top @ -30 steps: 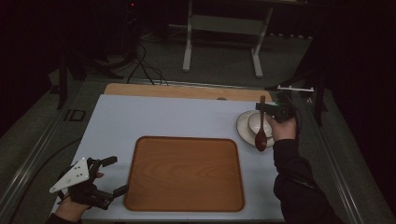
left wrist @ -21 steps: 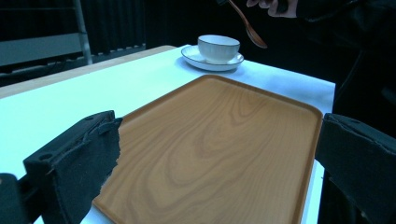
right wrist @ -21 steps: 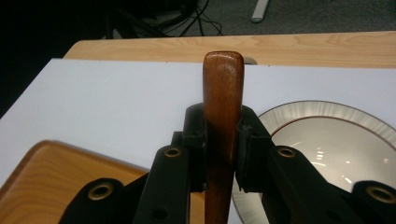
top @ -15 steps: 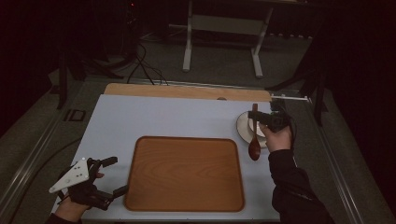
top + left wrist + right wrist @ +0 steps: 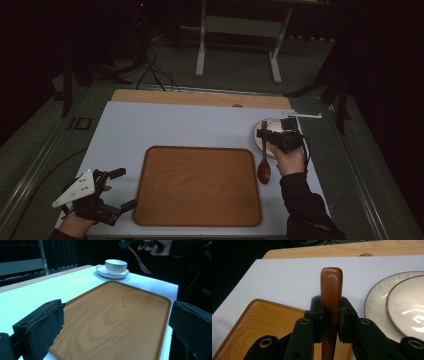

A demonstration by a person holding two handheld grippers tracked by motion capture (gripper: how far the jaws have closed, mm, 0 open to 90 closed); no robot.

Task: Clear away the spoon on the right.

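Observation:
My right gripper (image 5: 271,136) is shut on the handle of a brown wooden spoon (image 5: 264,170). The spoon hangs with its bowl end down over the white mat, just right of the wooden tray (image 5: 197,185). In the right gripper view the handle (image 5: 331,282) stands up between the pads of my right gripper (image 5: 331,312). A white bowl (image 5: 412,305) sits on its saucer (image 5: 374,302) to the right. My left gripper (image 5: 122,190) rests open at the tray's left edge. The left gripper view shows the left gripper (image 5: 117,307) with nothing between its jaws, the tray (image 5: 140,288) ahead and the spoon (image 5: 140,261) beyond.
The white mat (image 5: 165,125) covers most of the table, and a wooden strip (image 5: 200,97) shows at its far edge. The bowl and saucer (image 5: 115,265) stand at the mat's far right. Table legs and cables lie on the dark floor behind.
My right gripper has carried the spoon from above the bowl toward the person and down, to beside the tray's right edge. The left gripper has not moved.

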